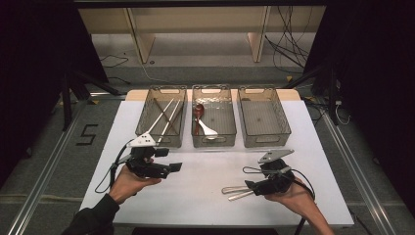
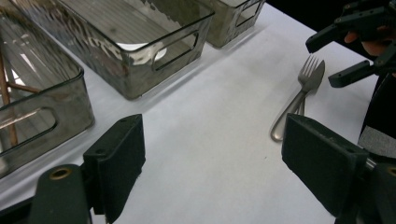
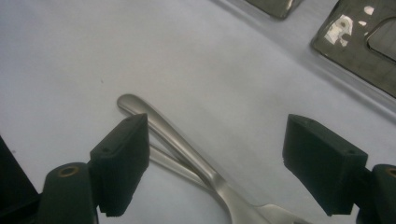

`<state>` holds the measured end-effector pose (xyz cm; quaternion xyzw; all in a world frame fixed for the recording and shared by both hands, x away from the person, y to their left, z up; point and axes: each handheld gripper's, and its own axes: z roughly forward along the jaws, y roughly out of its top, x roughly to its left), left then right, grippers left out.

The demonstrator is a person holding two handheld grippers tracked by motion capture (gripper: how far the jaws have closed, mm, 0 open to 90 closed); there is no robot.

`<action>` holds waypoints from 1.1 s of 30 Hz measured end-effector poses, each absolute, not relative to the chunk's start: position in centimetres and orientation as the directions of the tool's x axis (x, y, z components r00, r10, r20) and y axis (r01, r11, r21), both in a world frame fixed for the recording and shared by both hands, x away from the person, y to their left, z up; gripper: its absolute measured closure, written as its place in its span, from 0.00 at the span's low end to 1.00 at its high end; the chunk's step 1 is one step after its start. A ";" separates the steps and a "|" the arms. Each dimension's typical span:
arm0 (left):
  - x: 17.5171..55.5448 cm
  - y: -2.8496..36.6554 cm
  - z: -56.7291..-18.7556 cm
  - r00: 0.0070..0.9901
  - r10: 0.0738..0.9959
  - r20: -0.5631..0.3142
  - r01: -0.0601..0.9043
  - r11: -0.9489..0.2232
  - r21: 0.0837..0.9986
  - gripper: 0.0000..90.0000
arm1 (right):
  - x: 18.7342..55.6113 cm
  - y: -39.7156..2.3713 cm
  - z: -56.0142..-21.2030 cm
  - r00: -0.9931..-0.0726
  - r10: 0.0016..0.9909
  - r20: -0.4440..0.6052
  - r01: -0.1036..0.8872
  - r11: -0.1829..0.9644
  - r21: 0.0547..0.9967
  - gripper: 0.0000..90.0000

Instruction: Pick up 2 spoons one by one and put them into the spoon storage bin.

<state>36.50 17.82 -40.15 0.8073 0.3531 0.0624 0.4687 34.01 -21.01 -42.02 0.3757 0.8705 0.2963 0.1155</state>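
Observation:
Two metal utensils (image 1: pixel 236 191), at least one of them a fork, lie crossed on the white table near its front right. My right gripper (image 1: pixel 250 185) is low over them and open. In the right gripper view the handles (image 3: pixel 187 147) run between its wide-apart jaws (image 3: pixel 217 140), and the pads do not touch them. My left gripper (image 1: pixel 175 167) is at the front left, open, with nothing in it. The left gripper view looks past its own open jaws (image 2: pixel 212 140) across bare table to the fork (image 2: pixel 306 86) and the right gripper (image 2: pixel 350 49) beyond it.
Three clear grey bins stand in a row at the back. The left bin (image 1: pixel 145 115) holds chopsticks, the middle bin (image 1: pixel 232 120) a red and a white spoon, and the right bin (image 1: pixel 264 120) holds nothing. The left gripper is just in front of the left bin (image 2: pixel 46 109).

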 end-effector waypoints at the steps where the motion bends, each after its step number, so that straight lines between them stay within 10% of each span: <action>1: 36.4 18.0 -40.2 0.742 0.632 -0.226 0.512 -0.315 0.799 0.23 | 34.1 -21.1 -42.1 -0.693 0.720 0.016 0.585 0.550 0.596 0.27; 33: 34.0 20.6 -40.4 0.731 0.653 -0.197 0.481 -0.288 0.828 0.21 | 35.9 -20.1 -44.3 -0.793 0.609 0.002 0.559 0.727 0.399 0.33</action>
